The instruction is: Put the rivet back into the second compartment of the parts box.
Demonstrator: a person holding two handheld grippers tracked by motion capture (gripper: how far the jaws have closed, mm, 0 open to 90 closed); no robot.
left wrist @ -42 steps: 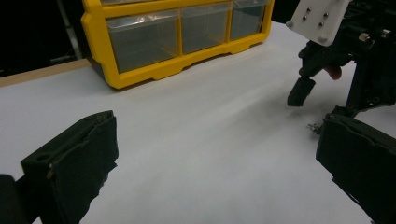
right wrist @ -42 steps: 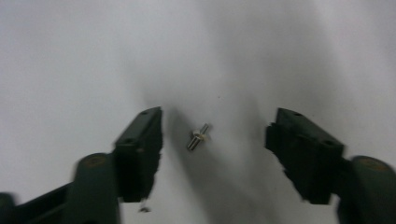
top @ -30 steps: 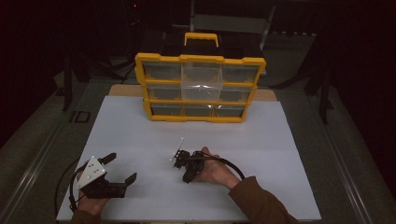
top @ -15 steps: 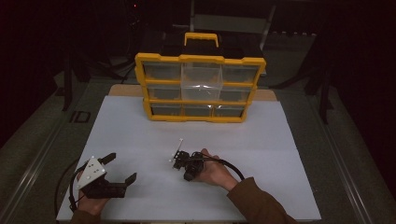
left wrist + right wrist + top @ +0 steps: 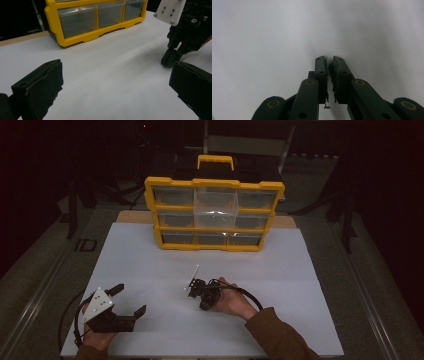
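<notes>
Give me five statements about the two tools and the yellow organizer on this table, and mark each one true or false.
1. The left tool has its jaws spread wide apart. True.
2. The right tool is clamped around a drawer of the yellow organizer. False: it is out on the white tabletop, well short of the organizer, jaws nearly together after just closing.
3. The organizer stands at the far side of the table with its handle on top. True.
4. The left tool holds a screwdriver. False: nothing lies between its jaws.
5. One organizer drawer has been pulled out onto the table. False: all drawers sit in the frame.
</notes>
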